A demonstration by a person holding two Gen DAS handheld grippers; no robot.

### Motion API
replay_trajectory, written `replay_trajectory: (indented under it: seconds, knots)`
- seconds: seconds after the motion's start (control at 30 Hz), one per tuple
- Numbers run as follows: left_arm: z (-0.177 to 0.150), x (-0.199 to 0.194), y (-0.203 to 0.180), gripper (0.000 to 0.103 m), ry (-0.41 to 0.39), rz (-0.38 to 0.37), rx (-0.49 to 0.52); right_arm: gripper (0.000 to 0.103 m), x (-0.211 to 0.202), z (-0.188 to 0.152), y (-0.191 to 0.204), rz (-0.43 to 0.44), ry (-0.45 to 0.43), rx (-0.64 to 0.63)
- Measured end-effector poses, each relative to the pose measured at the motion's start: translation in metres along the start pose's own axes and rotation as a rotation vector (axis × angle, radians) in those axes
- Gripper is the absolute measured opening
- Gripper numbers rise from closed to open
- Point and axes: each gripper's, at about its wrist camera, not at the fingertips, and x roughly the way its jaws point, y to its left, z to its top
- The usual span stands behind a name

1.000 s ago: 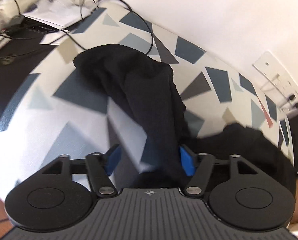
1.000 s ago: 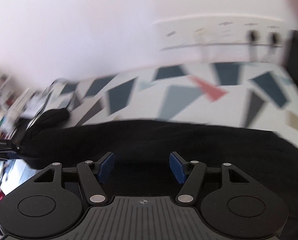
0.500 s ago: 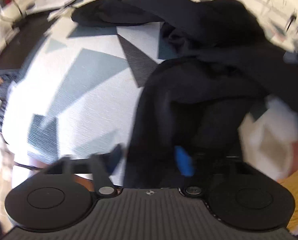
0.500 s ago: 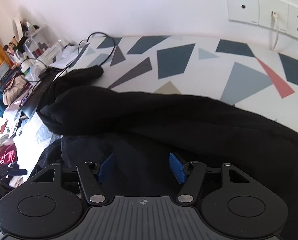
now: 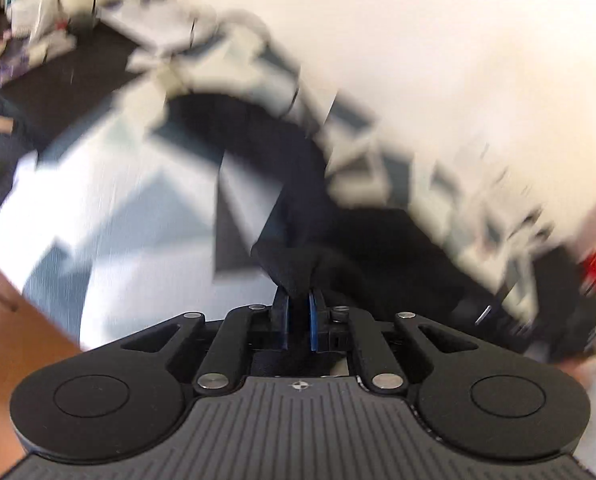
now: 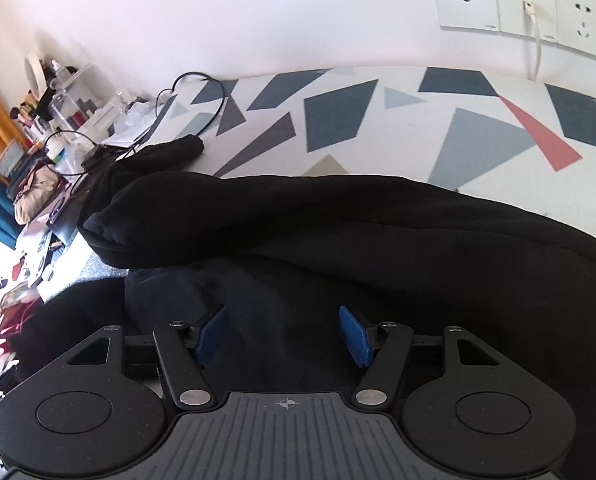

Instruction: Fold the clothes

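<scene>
While its blue-padded jaws have just been closing, the left gripper (image 5: 298, 312) now pinches a bunched fold of the black fabric garment (image 5: 293, 268), the cloth rising in a small peak straight out from between the two pads. From that pinch the garment runs away across the white cloth-covered surface printed with grey and blue triangles (image 5: 145, 208), one long strip curving up toward the wall and a wider mass spreading off to the right. This view is heavily smeared, so finer detail of the cloth cannot be made out; an orange-brown floor (image 5: 13, 328) shows at the lower left edge.

Seen from the right wrist, the right gripper (image 6: 281, 336) stands with its jaws apart, the blue pads (image 6: 213, 332) spread wide and pressing on nothing, poised just above dark folds of the same garment. Beyond it a thick rolled ridge of the black fabric lies across the patterned surface, with a narrow sleeve-like end reaching toward a black cable (image 6: 213, 96) near the wall. White wall sockets (image 6: 538, 8) sit at the upper right, one with a white cord plugged in, and a cluttered desk (image 6: 57, 120) fills the far left.
</scene>
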Motion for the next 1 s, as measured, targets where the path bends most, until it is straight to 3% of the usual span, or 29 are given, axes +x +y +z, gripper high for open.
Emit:
replay_trajectory:
  seconds: [0.13,0.3,0.4,0.5,0.57,0.67,0.8,0.9,1.0]
  knots:
    - [0.036,-0.011,-0.027,0.009,-0.082,-0.008,0.07,0.058,-0.001,0.0,-0.008,0.021,-0.019,0.063]
    - [0.07,0.027,-0.048,0.01,-0.124,0.069,0.232,0.058,-0.003,0.0,-0.01,0.033,-0.053,0.097]
    - [0.08,0.071,-0.039,0.011,-0.031,0.168,0.231,0.058,-0.005,-0.001,-0.009,0.027,-0.075,0.113]
    - [0.078,0.117,-0.005,0.016,0.087,0.269,0.196,0.058,-0.01,-0.002,-0.008,0.024,-0.101,0.122]
    - [0.069,0.129,0.013,0.021,0.108,0.25,0.209,0.058,-0.01,0.002,-0.006,0.031,-0.098,0.123]
    - [0.065,0.123,0.026,0.024,0.124,0.214,0.145,0.058,-0.008,0.01,-0.003,0.042,-0.088,0.125]
    - [0.06,0.083,0.038,0.052,0.06,0.125,0.089,0.058,0.002,0.039,0.018,0.096,-0.104,0.073]
    - [0.054,0.06,0.046,0.054,0.061,0.058,0.089,0.058,0.02,0.067,0.042,0.185,-0.109,0.048]
    - [0.04,0.059,0.062,0.055,0.159,-0.084,0.055,0.062,0.053,0.094,0.072,0.266,-0.083,0.029]
